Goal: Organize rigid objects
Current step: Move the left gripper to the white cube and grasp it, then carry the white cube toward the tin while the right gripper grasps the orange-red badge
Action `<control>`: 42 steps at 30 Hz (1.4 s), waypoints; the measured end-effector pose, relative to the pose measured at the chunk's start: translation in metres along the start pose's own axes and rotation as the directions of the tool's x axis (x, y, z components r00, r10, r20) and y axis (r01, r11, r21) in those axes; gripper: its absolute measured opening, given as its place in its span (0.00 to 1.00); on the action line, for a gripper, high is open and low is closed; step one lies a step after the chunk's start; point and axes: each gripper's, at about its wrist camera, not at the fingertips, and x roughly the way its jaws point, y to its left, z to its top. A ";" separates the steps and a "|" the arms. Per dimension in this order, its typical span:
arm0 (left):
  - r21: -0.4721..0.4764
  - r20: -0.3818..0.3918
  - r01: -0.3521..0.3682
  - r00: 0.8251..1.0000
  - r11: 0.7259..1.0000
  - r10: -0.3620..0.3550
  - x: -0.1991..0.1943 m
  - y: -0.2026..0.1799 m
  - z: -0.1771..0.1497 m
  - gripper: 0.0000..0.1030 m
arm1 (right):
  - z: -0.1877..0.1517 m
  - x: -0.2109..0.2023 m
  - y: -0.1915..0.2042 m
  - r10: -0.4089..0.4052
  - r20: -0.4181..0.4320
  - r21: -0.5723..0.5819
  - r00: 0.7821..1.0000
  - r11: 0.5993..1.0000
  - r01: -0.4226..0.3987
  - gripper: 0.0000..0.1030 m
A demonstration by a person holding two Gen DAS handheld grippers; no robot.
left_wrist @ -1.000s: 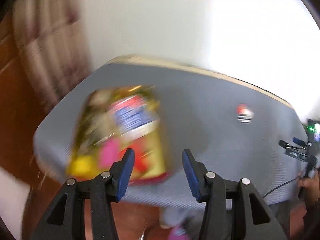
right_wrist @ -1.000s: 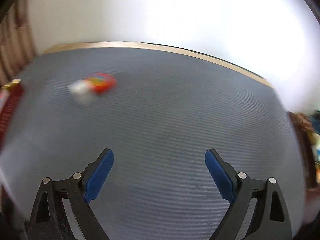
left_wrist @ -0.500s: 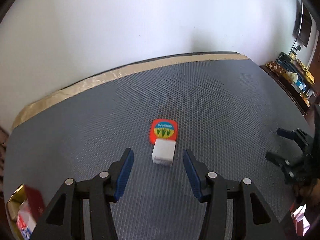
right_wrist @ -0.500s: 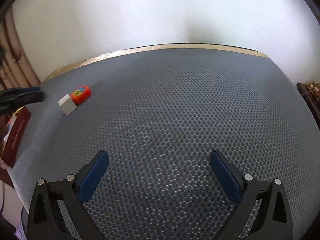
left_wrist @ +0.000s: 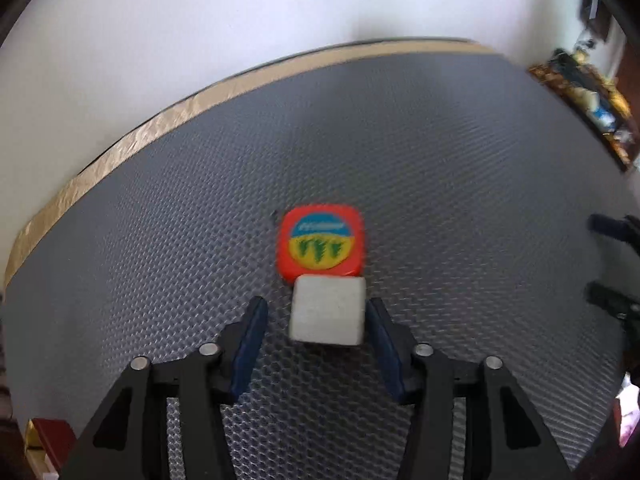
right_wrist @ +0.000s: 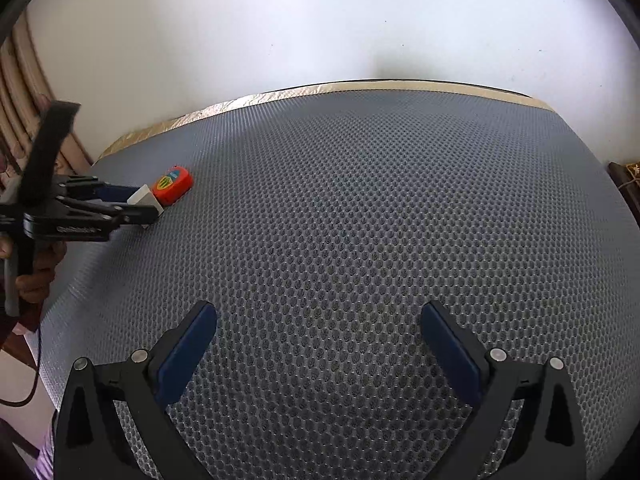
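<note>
A white block [left_wrist: 327, 309] lies on the grey mesh table [left_wrist: 440, 152], touching a red square tape measure [left_wrist: 321, 245] with a blue and yellow label just beyond it. My left gripper [left_wrist: 316, 312] is open, its blue fingers on either side of the white block, the right one close to it. In the right wrist view the left gripper [right_wrist: 132, 204] reaches the block [right_wrist: 142, 196] and tape measure [right_wrist: 173, 184] from the far left. My right gripper [right_wrist: 318, 320] is open and empty over the bare mesh.
A red and gold box [left_wrist: 48, 436] sits at the table's lower left corner. A white wall stands behind the table's taped far edge [left_wrist: 200, 96]. A cluttered shelf [left_wrist: 588, 92] is at the far right. A cable [right_wrist: 24, 384] hangs off the left edge.
My left gripper swung away from the colourful box to the white block and moved in until its fingers straddle it. The right gripper stayed open and steadied over the table.
</note>
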 end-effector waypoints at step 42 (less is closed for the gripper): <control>-0.670 0.150 0.010 0.981 0.742 0.123 -0.221 0.093 -0.232 0.29 | 0.110 0.122 0.152 0.179 -0.230 -0.379 0.957 0.889 -0.257 0.44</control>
